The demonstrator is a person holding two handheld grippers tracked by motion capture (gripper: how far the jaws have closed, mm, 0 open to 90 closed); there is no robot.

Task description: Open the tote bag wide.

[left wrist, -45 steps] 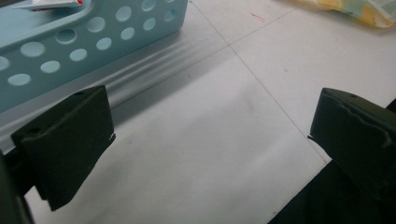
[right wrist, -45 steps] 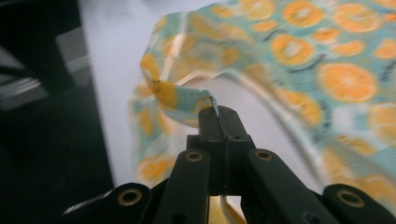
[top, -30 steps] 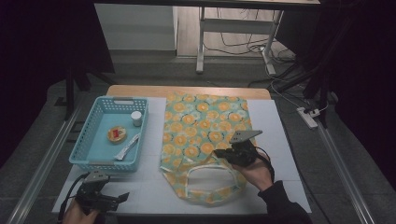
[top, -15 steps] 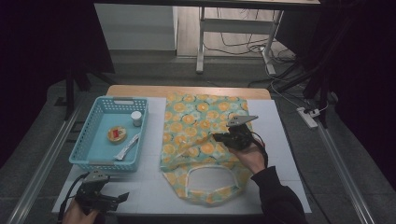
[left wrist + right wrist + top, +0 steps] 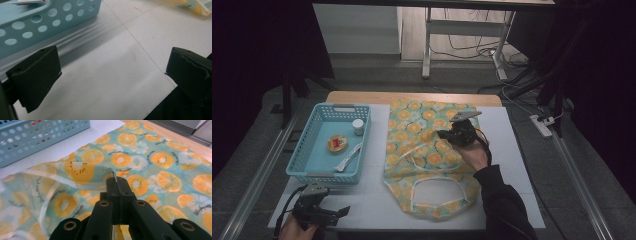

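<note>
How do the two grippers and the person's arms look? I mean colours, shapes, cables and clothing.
Both grippers are black with two flat, blocky jaws. The left gripper trails a black cable and has a grey plate on top. The right gripper also carries a grey three-cornered plate, and its arms show round bolt holes in the right gripper view. The person's right arm wears a dark sleeve.

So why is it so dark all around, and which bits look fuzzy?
In the high view, light falls on the table while the room around it stays black. In the left gripper view, the near black pads look soft. In the right gripper view, the bag is sharp and the basket blurs.
</note>
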